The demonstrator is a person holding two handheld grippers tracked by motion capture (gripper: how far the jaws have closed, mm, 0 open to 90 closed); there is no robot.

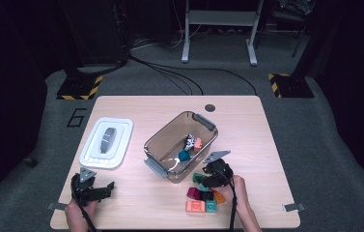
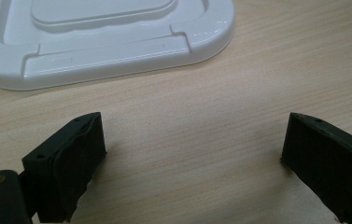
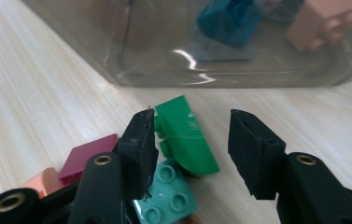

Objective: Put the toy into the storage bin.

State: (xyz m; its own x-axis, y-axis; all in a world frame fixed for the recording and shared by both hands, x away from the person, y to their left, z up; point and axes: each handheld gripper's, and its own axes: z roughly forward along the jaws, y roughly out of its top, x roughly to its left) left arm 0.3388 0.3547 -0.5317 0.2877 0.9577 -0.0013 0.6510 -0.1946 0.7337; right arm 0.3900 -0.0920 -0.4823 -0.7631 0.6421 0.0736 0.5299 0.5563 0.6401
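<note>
One clear box [image 1: 179, 145] sits on the bench [image 1: 136, 203], with one white lid [image 1: 106, 142] beside it. Three small toys [image 1: 190, 146] lie in the box. About seven bricks [image 1: 201, 195] lie outside it.

Left tongs [image 1: 103, 187] rest low at the near left, jaws wide apart; right tongs [image 1: 203, 178] point down, jaws half-closed.

Light wooden rectangular table [image 1: 121, 108] with rounded corners and a small dark round grommet [image 1: 210, 108] near the far edge. Grey carpeted floor [image 1: 315, 145] beneath, marked with a dark numeral six [image 1: 76, 117]. Black-and-yellow hazard-striped stand bases [image 1: 79, 89] at both far corners. Grey metal frame legs [image 1: 218, 29] behind. Black cables [image 1: 179, 77] snaking across the carpet. Dark surroundings, bright tabletop.
</note>
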